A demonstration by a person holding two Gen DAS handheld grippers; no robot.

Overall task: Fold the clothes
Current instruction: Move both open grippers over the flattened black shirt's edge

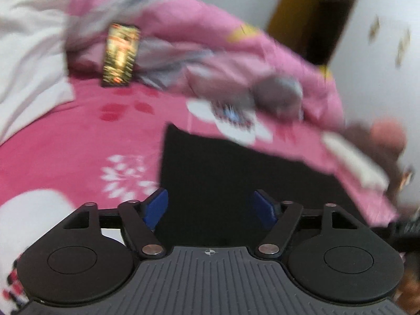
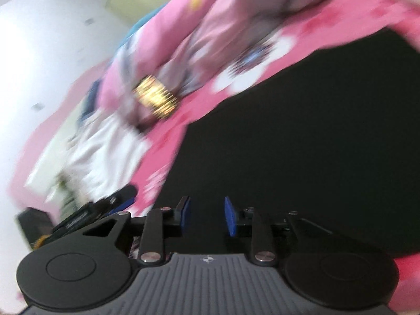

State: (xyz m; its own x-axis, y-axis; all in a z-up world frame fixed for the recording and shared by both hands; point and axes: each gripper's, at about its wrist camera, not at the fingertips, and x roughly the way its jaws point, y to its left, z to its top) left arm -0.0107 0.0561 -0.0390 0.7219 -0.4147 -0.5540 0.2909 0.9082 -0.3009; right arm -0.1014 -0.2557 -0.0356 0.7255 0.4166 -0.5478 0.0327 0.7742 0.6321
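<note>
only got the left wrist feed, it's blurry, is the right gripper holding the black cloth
Observer: No. The right gripper is open, nothing between its blue fingers; the black cloth lies in front of it.
Operator: how much cloth on that side
Observer: It fills most of the right wrist view, spread flat on the pink bedsheet.
Operator: anything near it on the bed
Observer: A crumpled white garment lies left of the black cloth, with bare pink sheet between them.
</note>
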